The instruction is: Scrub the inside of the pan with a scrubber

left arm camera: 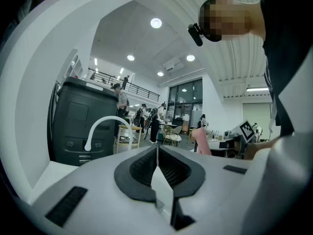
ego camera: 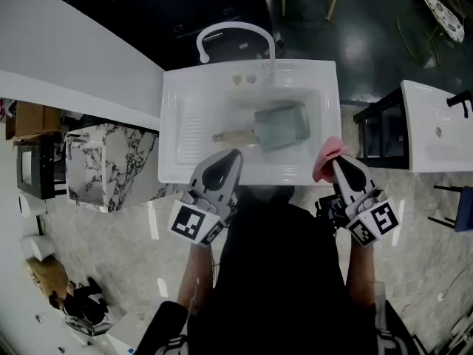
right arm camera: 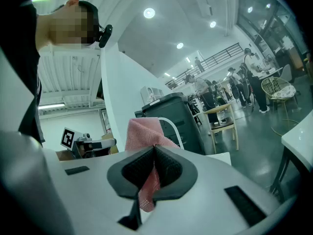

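No actual words, brands or numbers I can read anywhere. Closest thing: a black-and-white square marker on the left hand-held gripper cube, and a second marker on the right hand-held gripper. Just patterns, no letters.

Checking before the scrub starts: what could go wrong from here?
The scrubber is a limp cloth pinched in the right gripper; it may pull free under pressure. The pan lies loose in the sink while the left gripper is shut on nothing, so it could slide when scrubbed.
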Demonstrator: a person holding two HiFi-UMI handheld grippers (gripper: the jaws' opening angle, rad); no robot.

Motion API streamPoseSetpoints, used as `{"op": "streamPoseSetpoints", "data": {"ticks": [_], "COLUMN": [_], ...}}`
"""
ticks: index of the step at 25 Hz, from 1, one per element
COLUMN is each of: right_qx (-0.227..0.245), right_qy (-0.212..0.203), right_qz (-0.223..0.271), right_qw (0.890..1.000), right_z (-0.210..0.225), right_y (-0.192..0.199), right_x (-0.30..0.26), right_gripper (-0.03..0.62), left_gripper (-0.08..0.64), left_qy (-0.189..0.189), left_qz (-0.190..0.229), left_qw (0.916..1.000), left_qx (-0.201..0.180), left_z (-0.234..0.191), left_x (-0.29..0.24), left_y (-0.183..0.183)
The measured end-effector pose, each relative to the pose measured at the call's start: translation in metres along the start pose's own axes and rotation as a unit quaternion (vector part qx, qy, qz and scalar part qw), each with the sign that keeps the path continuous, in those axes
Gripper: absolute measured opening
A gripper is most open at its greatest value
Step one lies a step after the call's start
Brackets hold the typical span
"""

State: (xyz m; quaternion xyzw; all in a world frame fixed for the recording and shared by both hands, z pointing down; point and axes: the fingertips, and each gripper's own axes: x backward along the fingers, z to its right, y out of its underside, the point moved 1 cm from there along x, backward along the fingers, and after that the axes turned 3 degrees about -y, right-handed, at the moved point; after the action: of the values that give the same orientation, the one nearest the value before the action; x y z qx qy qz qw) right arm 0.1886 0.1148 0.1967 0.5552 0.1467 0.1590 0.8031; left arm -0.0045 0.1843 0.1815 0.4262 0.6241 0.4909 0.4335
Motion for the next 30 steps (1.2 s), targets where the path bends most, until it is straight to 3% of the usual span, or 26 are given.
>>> {"op": "streamPoseSetpoints", "data": {"ticks": [9,18,27,30], "right_qx": [-0.001,-0.050,-0.062,-0.063], "right_qy": [-0.007,-0.018,0.016,0.038], "right_qz": [0.002,-0.014,-0.064,-0.079], "right_qw": [1.000,0.999,0.996,0.994], "right_z": [-0.005,-0.004,0.014,0.019], "right_y": [-0.001,0.021,0.057,0.060], "right_x": [-0.001,-0.020,-0.081,-0.099], "right_gripper": [0.027,0.028,0.028,0.028], "left_gripper": [0.035,0.035,0.035,0.035], "left_qy": [0.008,0.004,0.036,0.059], "left_qz": [-0.013,-0.080,-0.164,-0.207], "left_qw": [0.9999,0.9968,0.9850,0.9749], "left_qx": [-0.003,-0.006,-0.039,-0.058], "left_z": [0.009,-0.001,-0.064,-0.085], "left_x": [-0.001,-0.003,-0.032,-0.050], "left_y": [0.003,0.034,0.088,0.106]}}
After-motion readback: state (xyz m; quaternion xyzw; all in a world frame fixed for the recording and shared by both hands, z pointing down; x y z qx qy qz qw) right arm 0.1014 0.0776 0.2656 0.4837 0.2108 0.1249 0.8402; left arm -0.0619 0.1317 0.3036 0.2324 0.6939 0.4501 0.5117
